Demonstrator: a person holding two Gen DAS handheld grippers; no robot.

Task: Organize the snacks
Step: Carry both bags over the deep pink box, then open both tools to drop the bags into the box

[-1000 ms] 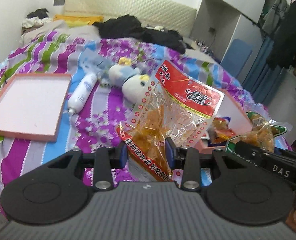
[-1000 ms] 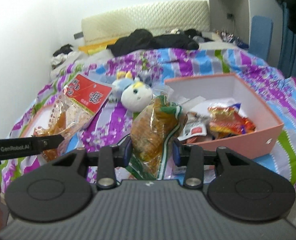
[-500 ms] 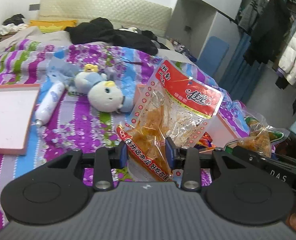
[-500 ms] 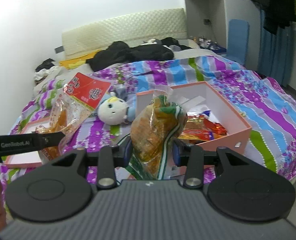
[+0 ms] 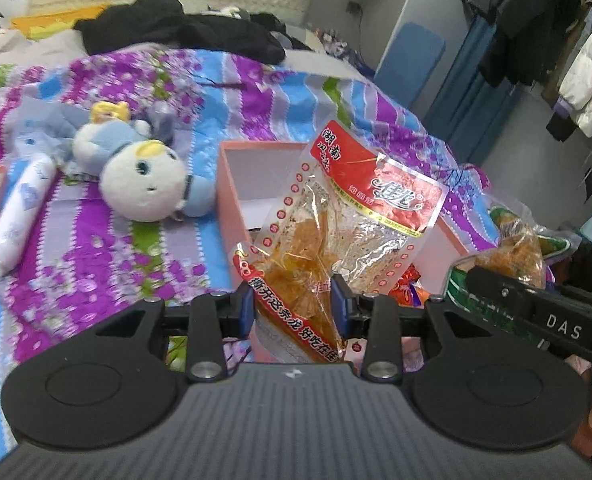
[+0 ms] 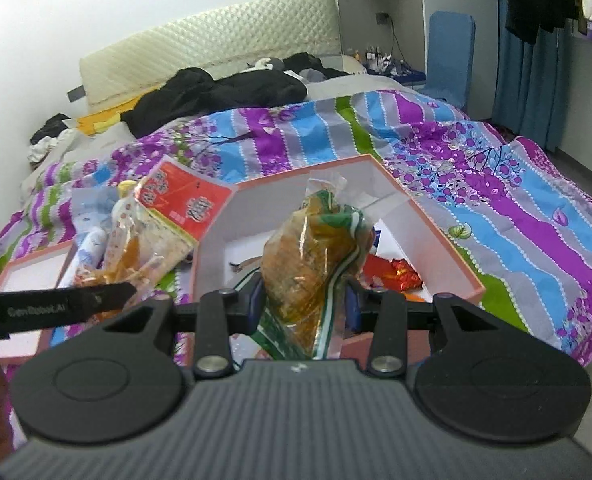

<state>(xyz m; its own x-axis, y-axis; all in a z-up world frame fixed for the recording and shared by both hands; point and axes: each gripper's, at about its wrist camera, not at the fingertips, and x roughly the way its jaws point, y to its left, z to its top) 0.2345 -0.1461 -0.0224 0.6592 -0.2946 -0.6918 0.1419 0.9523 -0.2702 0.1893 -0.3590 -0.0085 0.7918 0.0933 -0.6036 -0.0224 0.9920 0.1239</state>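
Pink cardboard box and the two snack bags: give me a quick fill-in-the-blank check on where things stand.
1. The left gripper is shut on the clear snack bag with the ____ header.
2. The right gripper holds the green-striped snack bag above the open pink cardboard ____.
3. The white plush toy lies on the ____.

Missing: red; box; bed

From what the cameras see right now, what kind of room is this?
Most likely a bedroom: a bed with a striped floral bedspread and a quilted headboard, a plush toy lying on it, and coats on a rack beside it.
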